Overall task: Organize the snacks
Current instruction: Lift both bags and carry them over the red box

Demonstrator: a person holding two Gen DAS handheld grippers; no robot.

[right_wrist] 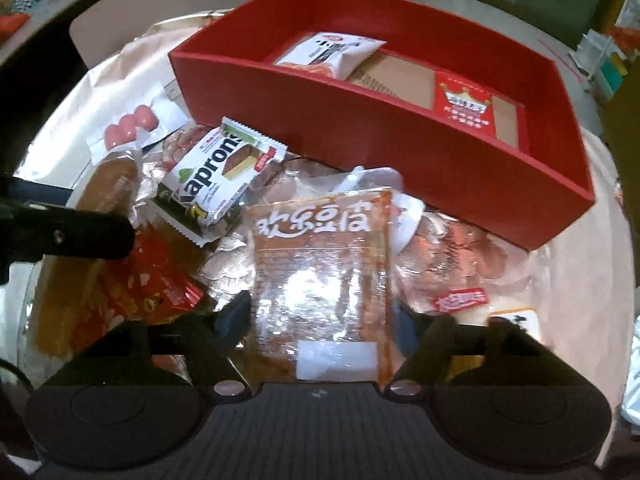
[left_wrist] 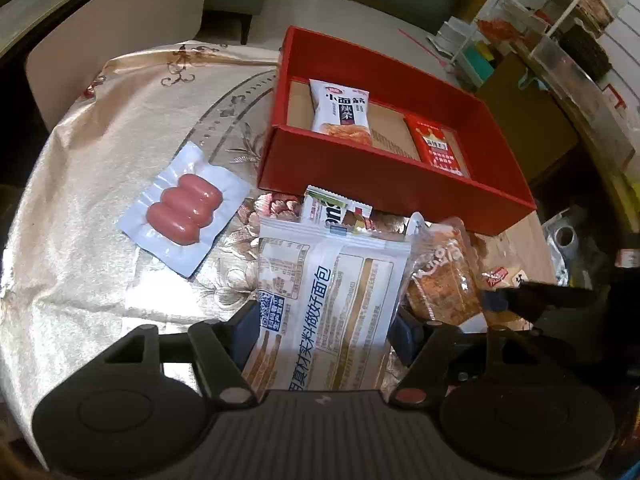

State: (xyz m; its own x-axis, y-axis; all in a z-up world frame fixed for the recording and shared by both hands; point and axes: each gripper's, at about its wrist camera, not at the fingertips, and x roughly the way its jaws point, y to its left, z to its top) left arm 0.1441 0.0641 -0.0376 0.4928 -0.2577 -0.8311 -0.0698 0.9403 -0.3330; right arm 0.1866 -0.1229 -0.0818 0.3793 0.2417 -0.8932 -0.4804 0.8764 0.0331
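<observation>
My left gripper (left_wrist: pixel 326 320) is shut on a white bread packet (left_wrist: pixel 332 280) with blue print. My right gripper (right_wrist: pixel 320 320) is shut on a clear orange tofu snack packet (right_wrist: pixel 322 276). A red box (left_wrist: pixel 384 186) stands behind; it holds a white spicy-strip packet (left_wrist: pixel 340 108) and a red packet (left_wrist: pixel 440 148). The red box (right_wrist: pixel 360 128) also shows in the right wrist view. A sausage pack (left_wrist: pixel 184 210) lies left of the box. A Kaprons wafer packet (right_wrist: pixel 218 176) lies in front of it.
A red crumpled packet (right_wrist: pixel 160 280) and a small packet with a red label (right_wrist: pixel 464 300) lie on the shiny patterned tablecloth (left_wrist: pixel 100 160). The left gripper's finger (right_wrist: pixel 80 232) reaches in at the left of the right wrist view. Shelves (left_wrist: pixel 560 20) stand at the back right.
</observation>
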